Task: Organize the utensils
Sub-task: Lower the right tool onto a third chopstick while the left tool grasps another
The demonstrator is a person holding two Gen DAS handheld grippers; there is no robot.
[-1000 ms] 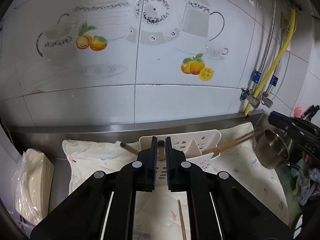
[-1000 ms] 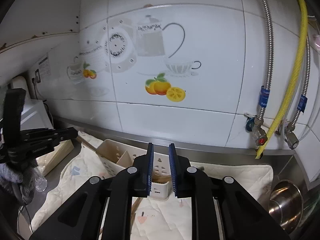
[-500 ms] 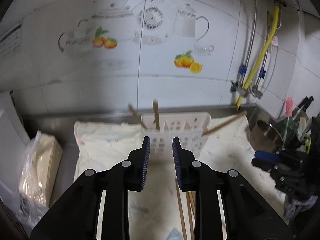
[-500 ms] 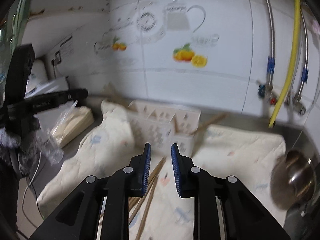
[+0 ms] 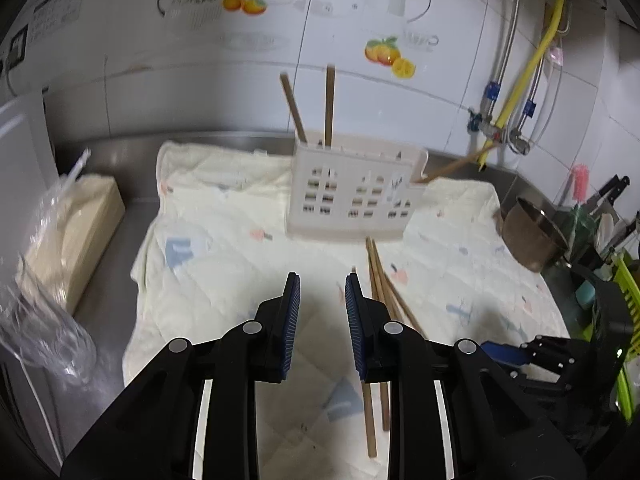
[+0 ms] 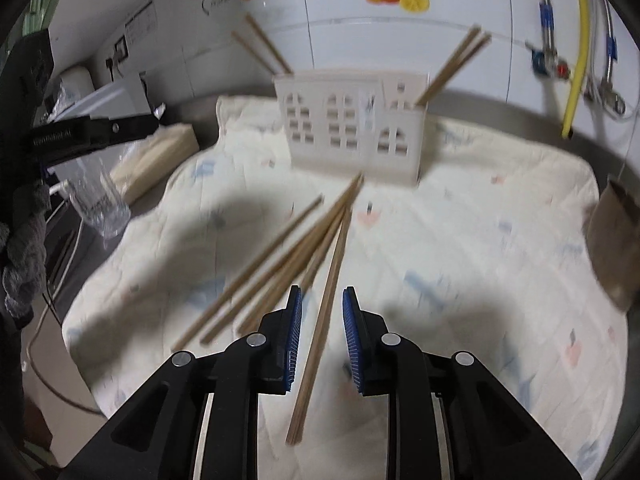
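My right tongs [image 6: 319,312], parted and empty, straddle one wooden chopstick [image 6: 326,304] lying lengthwise toward the white holder [image 6: 352,128] on the quilted cloth [image 6: 480,240]; left tongs [image 5: 320,300] hover empty, slightly parted.

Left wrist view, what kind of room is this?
Most likely a home kitchen counter: a tiled wall printed with teapots and oranges, water hoses in the corner, a metal pot, and a utensil holder with chopsticks.
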